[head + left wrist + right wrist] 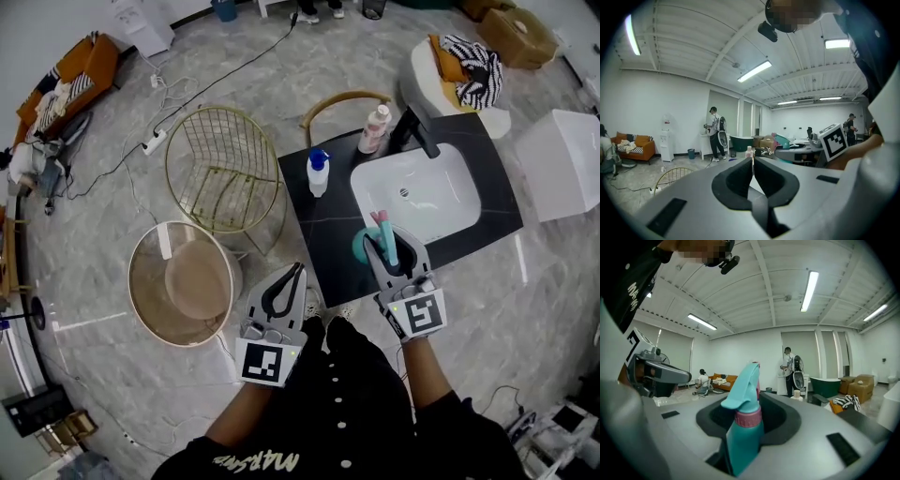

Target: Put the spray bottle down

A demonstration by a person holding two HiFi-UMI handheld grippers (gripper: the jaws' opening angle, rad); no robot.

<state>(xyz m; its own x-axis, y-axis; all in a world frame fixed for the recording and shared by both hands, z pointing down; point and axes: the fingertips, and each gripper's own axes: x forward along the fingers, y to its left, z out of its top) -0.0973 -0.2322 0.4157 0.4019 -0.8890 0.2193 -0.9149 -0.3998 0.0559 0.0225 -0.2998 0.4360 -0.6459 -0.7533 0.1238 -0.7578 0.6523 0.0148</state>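
A teal spray bottle [362, 247] with a pink collar and teal trigger head stands upright between the jaws of my right gripper [386, 242], which is shut on it. It hangs over the front edge of the black counter [323, 234], just in front of the white sink [412, 192]. In the right gripper view the spray bottle [744, 430] fills the space between the dark pads of the right gripper [757, 399]. My left gripper [296, 274] sits lower left, off the counter's near corner. The left gripper [752, 160] is shut and holds nothing.
On the counter stand a white bottle with a blue cap [318, 173], a pink-and-white bottle [375, 128] and a black faucet [413, 131]. A gold wire chair [225, 169] and a round basket [183, 281] stand to the left. People stand far off across the room.
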